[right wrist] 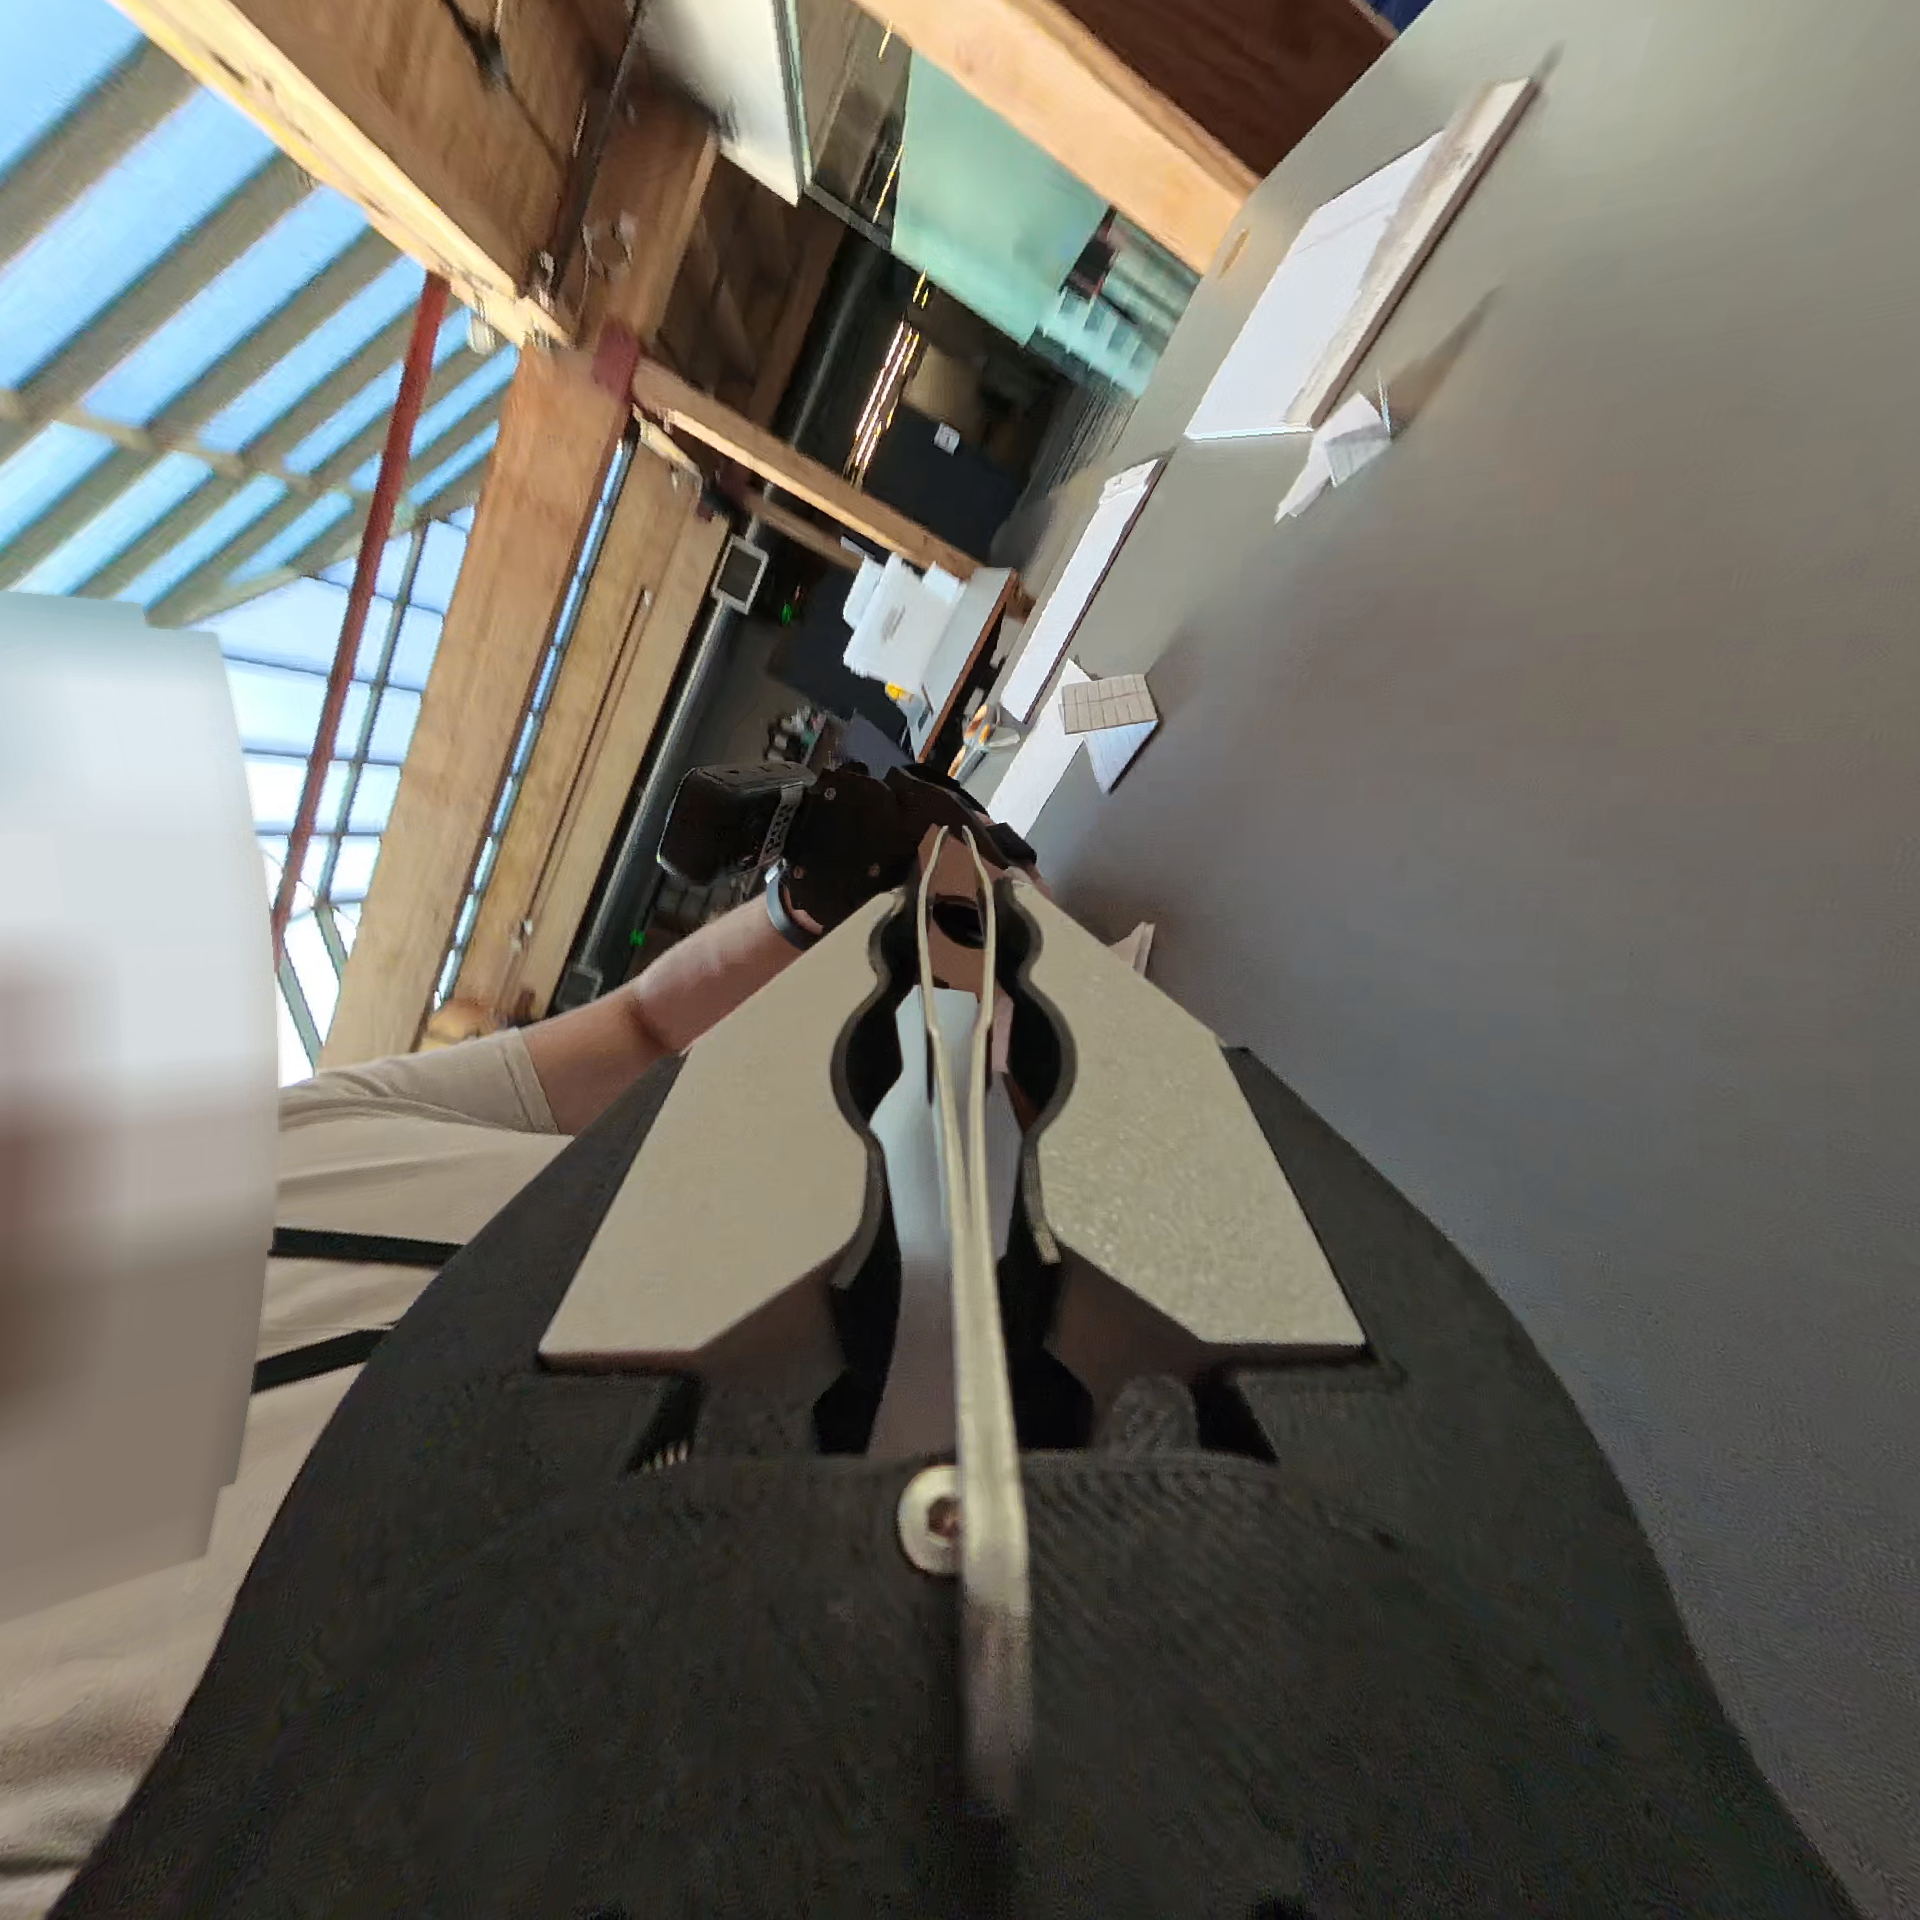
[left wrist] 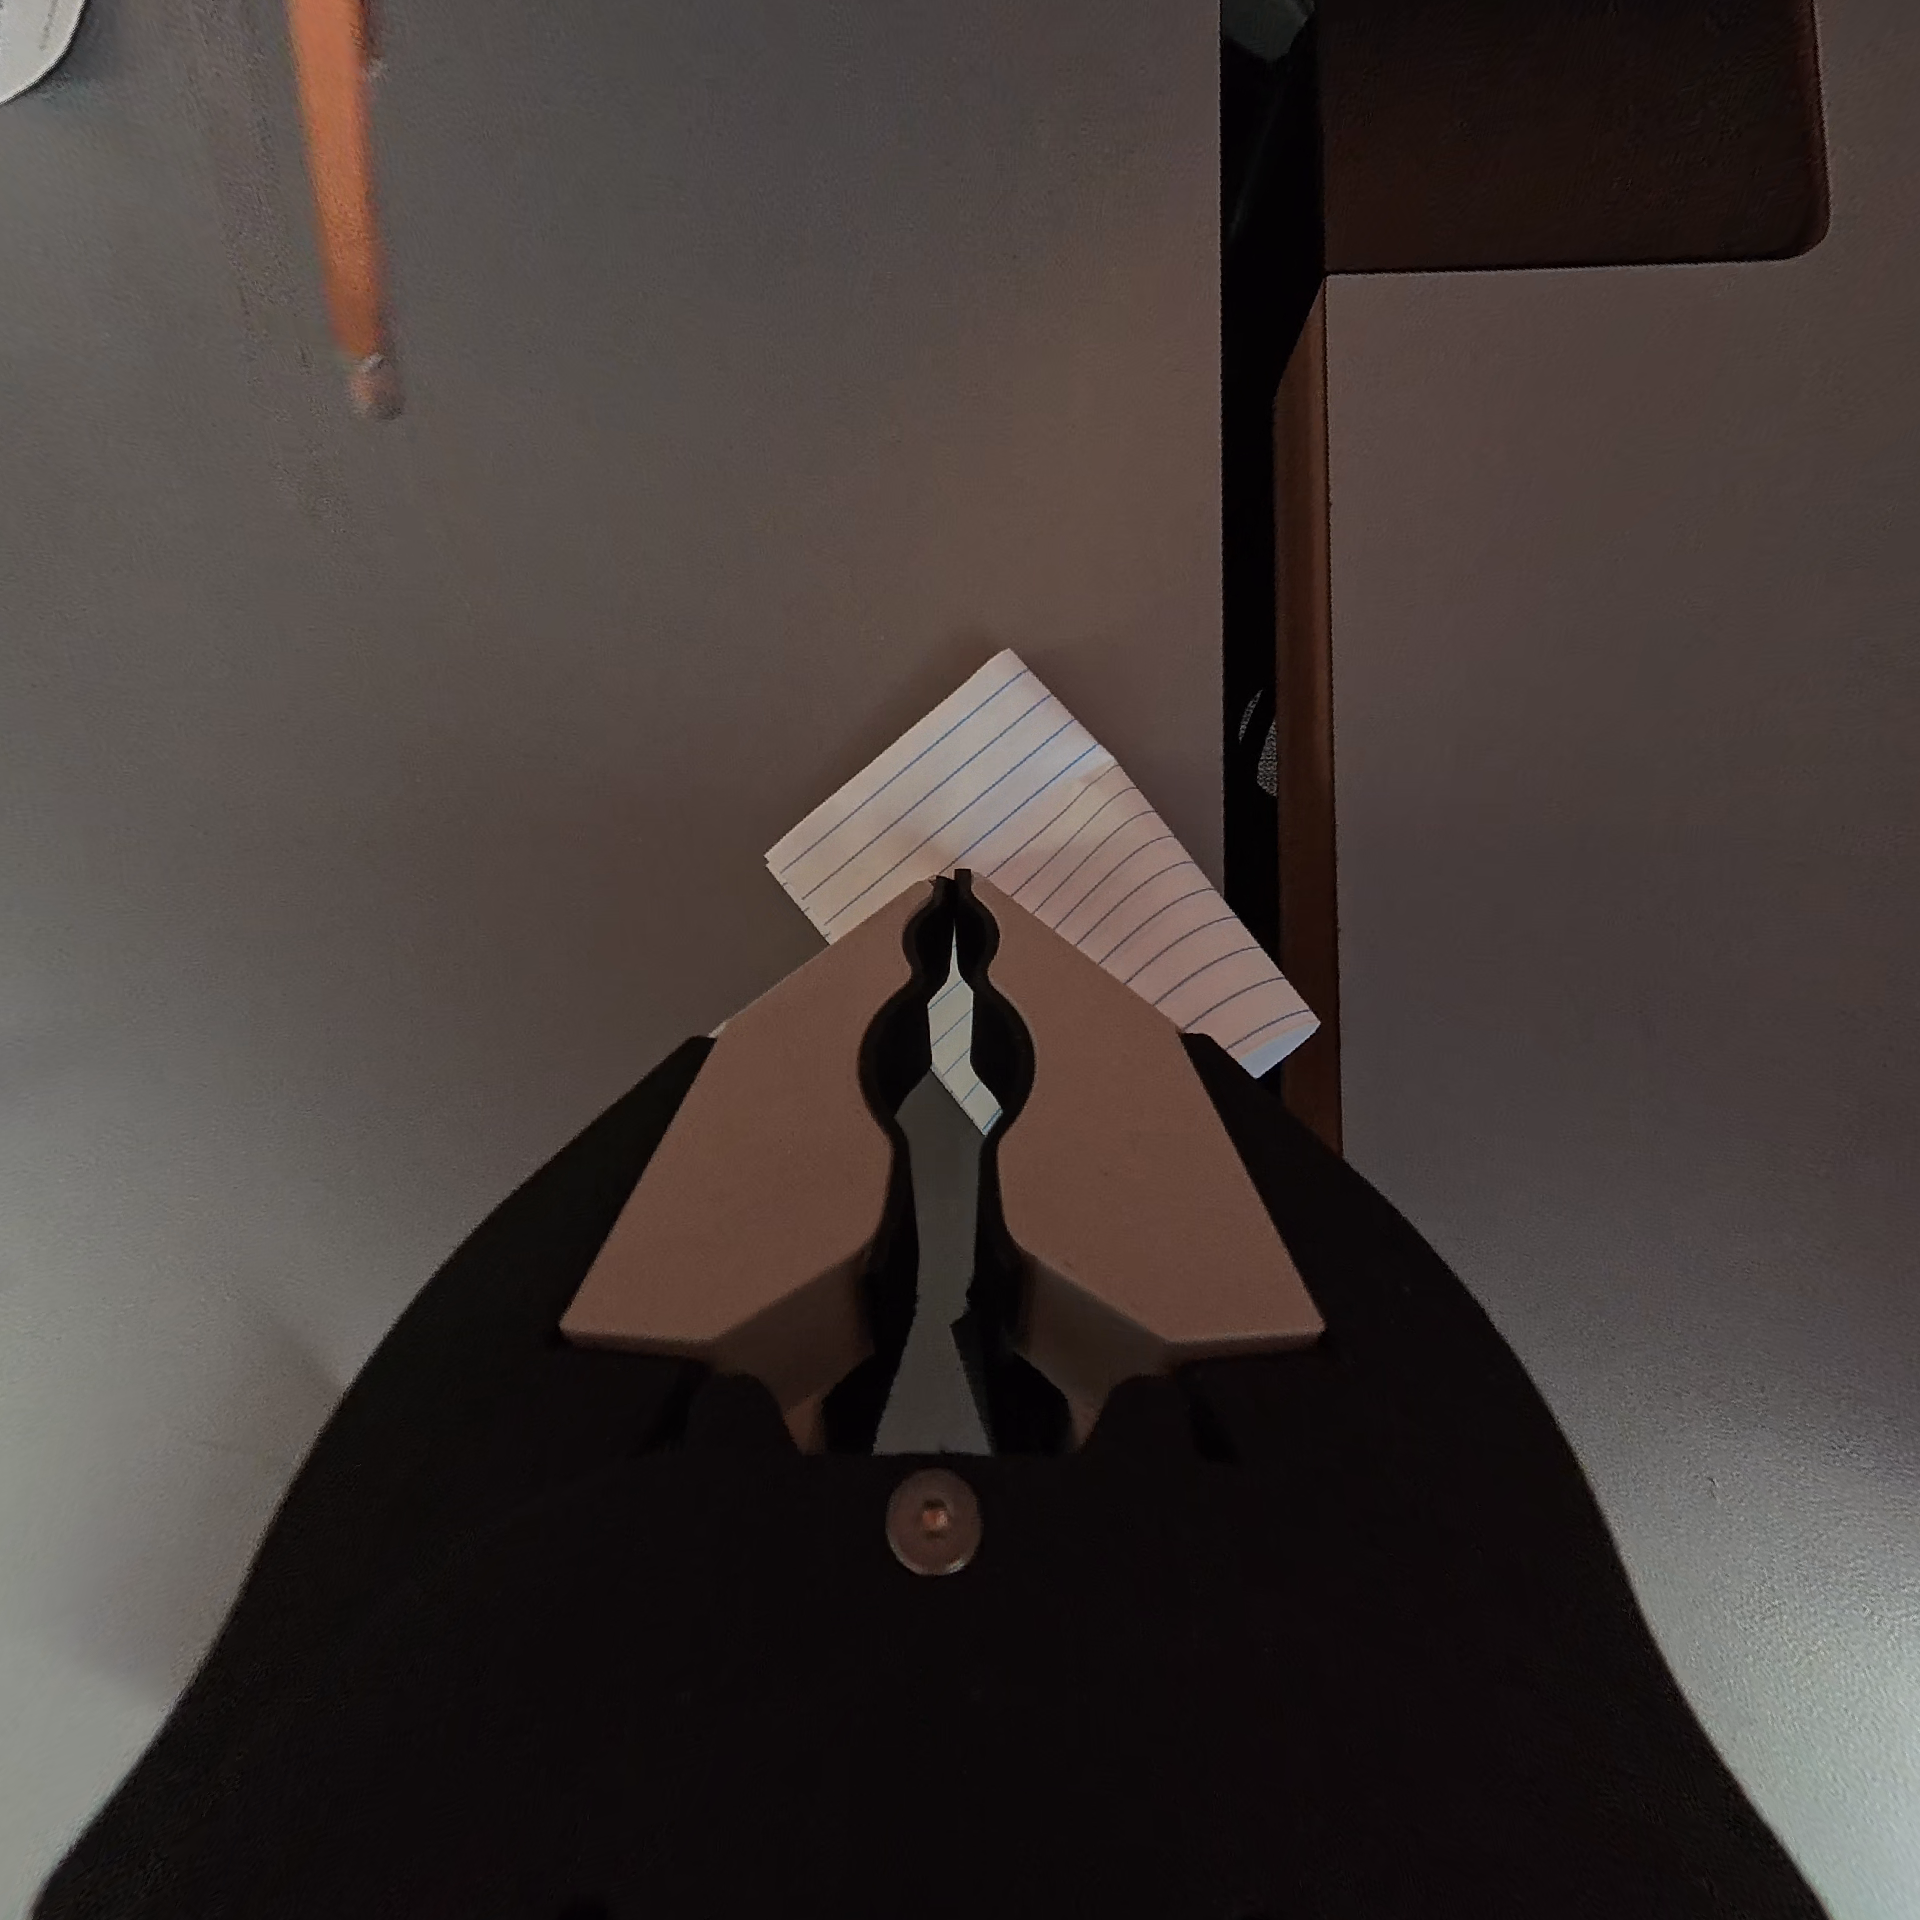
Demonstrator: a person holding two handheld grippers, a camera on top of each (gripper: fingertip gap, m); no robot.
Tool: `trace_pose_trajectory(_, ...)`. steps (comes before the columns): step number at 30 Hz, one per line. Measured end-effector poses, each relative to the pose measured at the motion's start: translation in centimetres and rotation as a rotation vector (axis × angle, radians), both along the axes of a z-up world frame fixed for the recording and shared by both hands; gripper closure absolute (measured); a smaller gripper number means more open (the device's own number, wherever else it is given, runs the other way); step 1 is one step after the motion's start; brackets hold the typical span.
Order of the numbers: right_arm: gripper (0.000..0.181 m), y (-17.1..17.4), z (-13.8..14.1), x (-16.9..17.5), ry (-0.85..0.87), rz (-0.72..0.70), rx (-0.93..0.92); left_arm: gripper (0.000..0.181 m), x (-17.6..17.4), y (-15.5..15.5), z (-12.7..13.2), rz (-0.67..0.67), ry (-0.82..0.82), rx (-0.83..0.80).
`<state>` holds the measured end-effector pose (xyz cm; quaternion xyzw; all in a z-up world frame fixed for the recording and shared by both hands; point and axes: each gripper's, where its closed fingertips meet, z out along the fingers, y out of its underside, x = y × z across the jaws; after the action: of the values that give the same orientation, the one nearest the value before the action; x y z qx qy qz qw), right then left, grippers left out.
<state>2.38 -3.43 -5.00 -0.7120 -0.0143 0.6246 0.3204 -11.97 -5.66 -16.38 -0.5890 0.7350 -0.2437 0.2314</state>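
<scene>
The left gripper [left wrist: 954,883] is pinching a folded sheet of blue-lined paper [left wrist: 1049,831] at its fingertips, jaws clenched on the near edge, while the rest of the sheet is fanning out beyond them over a plain grey tabletop [left wrist: 623,623]. The right gripper [right wrist: 961,904] is clamping a pair of metal tweezers [right wrist: 971,1195] that is running lengthwise down the slot between its fingers, the two thin tips poking just past the jaws and standing slightly apart. In the right wrist view the other gripper [right wrist: 894,831] is showing farther off, held in a person's hand, beside the grey surface where more papers [right wrist: 1340,260] are lying. An orange pencil [left wrist: 343,208] is resting well apart from the paper, and a dark wooden chair [left wrist: 1558,135] is standing off the table edge. The hold on the paper looks shallow, at the very tips, so a tug could be enough to pull it free or tear it; the tweezers, gripped along their length, might twist or slide if pressed end-on.
</scene>
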Motion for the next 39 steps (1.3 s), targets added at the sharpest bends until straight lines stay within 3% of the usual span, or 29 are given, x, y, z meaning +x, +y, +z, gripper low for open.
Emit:
trace_pose_trajectory(3, 0.168, -4.8, -2.9, -0.7, -0.038, -0.197, -0.134, 0.181, 0.0, 0.0, 0.0, 0.020, -0.005, -0.014)
trace_pose_trajectory(6, 0.167, -7.4, -3.8, -2.2, 0.040, -0.354, -0.206, 0.181, 0.1, 0.0, 0.0, 0.040, -0.015, 0.005)
trace_pose_trajectory(11, 0.167, -9.3, -6.6, -2.5, 0.050, -0.597, -0.293, 0.181, 1.7, 1.0, 0.0, 0.183, -0.087, 0.045)
trace_pose_trajectory(16, 0.168, -9.3, -7.0, -0.9, 0.088, -0.723, -0.314, 0.181, 3.2, 1.9, 0.0, 0.244, -0.110, 0.130)
trace_pose_trajectory(25, 0.170, -8.8, -8.5, 0.2, 0.068, -0.752, -0.342, 0.181, 3.6, 2.0, 0.1, 0.276, -0.143, 0.045)
trace_pose_trajectory(39, 0.171, -8.4, -8.9, 0.8, 0.093, -0.743, -0.336, 0.181, 3.6, 2.0, 0.1, 0.298, -0.137, 0.048)
